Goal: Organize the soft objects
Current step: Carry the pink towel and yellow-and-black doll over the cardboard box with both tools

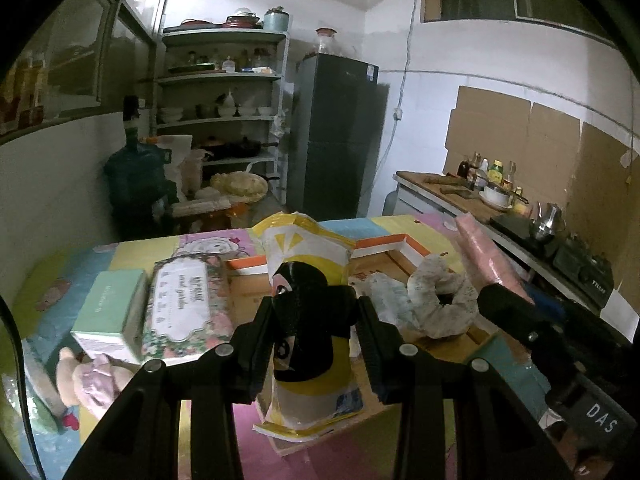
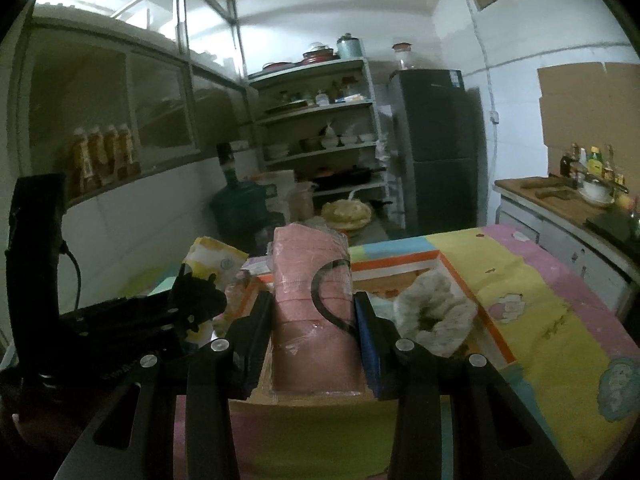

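Note:
My left gripper (image 1: 316,304) is shut on a yellow and white soft pack (image 1: 308,248) printed with a dark-haired cartoon figure, held upright over an open cardboard box (image 1: 404,242) with an orange and white rim. My right gripper (image 2: 312,300) is shut on a pink wrapped pack (image 2: 304,256), also upright above the near end of that box (image 2: 400,262). A fluffy white scrunchie (image 1: 440,300) (image 2: 436,316) lies inside the box, with a pale pack (image 1: 384,292) beside it. In the right wrist view the left gripper (image 2: 196,300) shows at the left with its yellow pack (image 2: 216,264).
On the colourful table cover (image 2: 540,300), left of the box, lie a floral tissue pack (image 1: 184,304), a mint green box (image 1: 112,312) and a pink plush toy (image 1: 88,380). A counter (image 1: 460,196) with bottles and a stove runs along the right; fridge (image 1: 336,136) and shelves (image 1: 220,120) stand behind.

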A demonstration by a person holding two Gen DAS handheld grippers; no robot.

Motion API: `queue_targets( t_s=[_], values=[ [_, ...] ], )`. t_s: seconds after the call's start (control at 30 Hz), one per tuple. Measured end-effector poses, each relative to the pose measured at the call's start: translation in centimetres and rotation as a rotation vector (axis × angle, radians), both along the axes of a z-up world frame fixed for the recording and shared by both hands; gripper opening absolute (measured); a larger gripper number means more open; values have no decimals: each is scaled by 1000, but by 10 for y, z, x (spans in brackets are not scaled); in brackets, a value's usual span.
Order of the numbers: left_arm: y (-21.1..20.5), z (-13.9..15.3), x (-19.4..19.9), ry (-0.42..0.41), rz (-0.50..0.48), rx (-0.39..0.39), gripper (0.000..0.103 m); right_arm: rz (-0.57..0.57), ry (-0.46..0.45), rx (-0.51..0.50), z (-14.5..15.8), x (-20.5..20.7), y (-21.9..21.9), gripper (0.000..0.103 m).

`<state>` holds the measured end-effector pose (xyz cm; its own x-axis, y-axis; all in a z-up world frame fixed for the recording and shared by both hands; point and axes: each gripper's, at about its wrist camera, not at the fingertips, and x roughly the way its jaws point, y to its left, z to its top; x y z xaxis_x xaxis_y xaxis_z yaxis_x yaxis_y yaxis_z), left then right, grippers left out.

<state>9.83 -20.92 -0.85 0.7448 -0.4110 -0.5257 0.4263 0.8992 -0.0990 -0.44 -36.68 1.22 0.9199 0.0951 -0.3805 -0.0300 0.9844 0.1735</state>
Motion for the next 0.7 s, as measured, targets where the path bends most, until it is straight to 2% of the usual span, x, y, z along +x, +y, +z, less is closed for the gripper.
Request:
queue_targets(
  t_s=[0.4,0.7],
  values=[
    [-32,-8,24,29,-2,16,40,-43,14,7,-6,14,-40,41],
    [-48,-18,43,58,18,55,40,-70,20,-32,-3,31,-64,41]
  ],
)
